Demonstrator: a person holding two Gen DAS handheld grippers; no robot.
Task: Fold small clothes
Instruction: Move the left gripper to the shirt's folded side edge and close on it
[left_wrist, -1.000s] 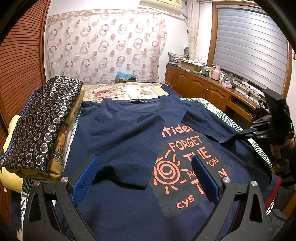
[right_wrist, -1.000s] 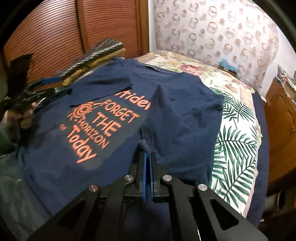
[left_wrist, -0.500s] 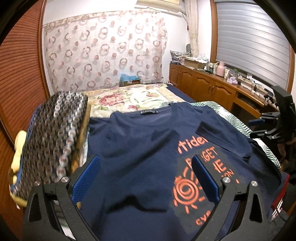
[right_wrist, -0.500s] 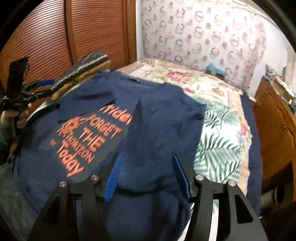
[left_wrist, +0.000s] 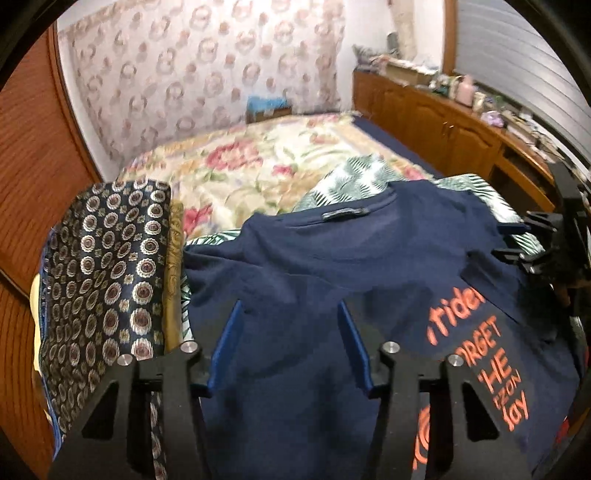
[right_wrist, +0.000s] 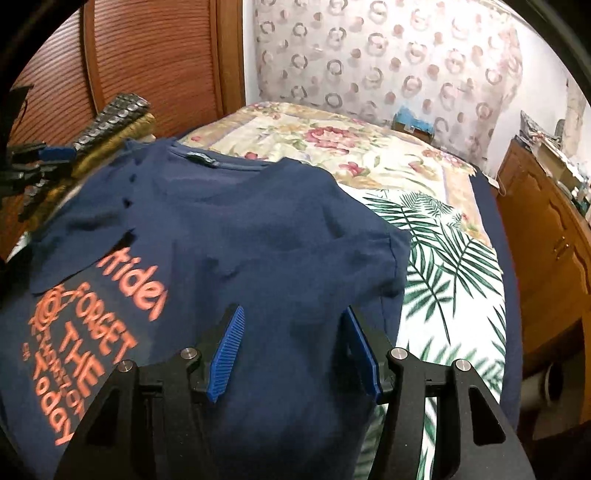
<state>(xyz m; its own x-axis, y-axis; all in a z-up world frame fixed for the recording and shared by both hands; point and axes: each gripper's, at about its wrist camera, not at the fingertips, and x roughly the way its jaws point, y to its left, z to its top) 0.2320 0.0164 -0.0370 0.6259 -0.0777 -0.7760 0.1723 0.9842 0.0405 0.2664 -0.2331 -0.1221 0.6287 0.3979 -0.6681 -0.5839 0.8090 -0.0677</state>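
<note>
A navy T-shirt (left_wrist: 332, 266) with orange print lies flat on the bed, collar at the far end, and both its sides are folded in over the print. My left gripper (left_wrist: 290, 325) hovers over the shirt's left part. Its jaws are closing, with only flat cloth below them and nothing pinched. In the right wrist view the same T-shirt (right_wrist: 240, 229) lies under my right gripper (right_wrist: 293, 325), which stands open above the folded-in right side. Each gripper shows at the other view's edge: the right gripper (left_wrist: 506, 242) and the left gripper (right_wrist: 44, 162).
A folded stack of patterned cloth (left_wrist: 103, 280) lies left of the shirt, also seen as the stack (right_wrist: 110, 122). A palm-leaf sheet (right_wrist: 443, 258) and a floral bedspread (left_wrist: 258, 162) cover the bed. A wooden cabinet (left_wrist: 461, 125) runs along the right, and a slatted wooden wall (right_wrist: 147, 62) along the left.
The right gripper let go of the shirt's folded-in side and opened. Both grippers moved up the shirt toward the collar. The left jaws have come closer together.
</note>
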